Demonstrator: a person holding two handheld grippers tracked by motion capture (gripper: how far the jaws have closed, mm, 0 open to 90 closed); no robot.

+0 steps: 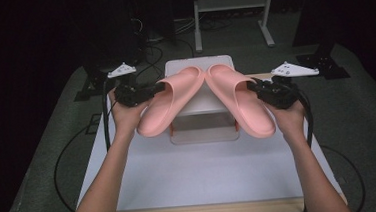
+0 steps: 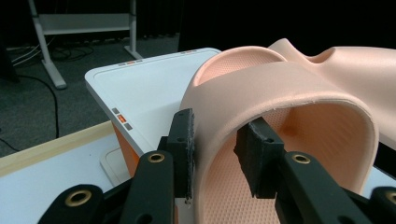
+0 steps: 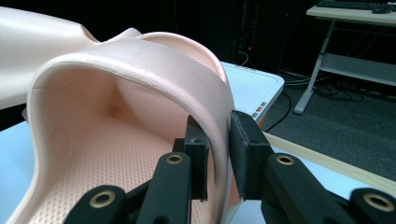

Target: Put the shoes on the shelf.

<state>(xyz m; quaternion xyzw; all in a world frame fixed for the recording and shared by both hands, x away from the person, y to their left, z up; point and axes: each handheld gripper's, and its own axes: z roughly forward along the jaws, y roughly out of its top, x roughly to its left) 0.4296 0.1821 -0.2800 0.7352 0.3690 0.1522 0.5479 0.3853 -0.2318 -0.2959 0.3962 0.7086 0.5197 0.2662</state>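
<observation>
Slippers, both pink, hang in the air above a white box on the tabletop, toes meeting over the box. Left gripper is clamped on the strap edge of the left slipper, one jaw inside and one outside. Right gripper pinches the strap wall of the right slipper likewise, jaws nearly closed.

both forearms raised over table; left tongs and right tongs clamped, pointing inward.
</observation>
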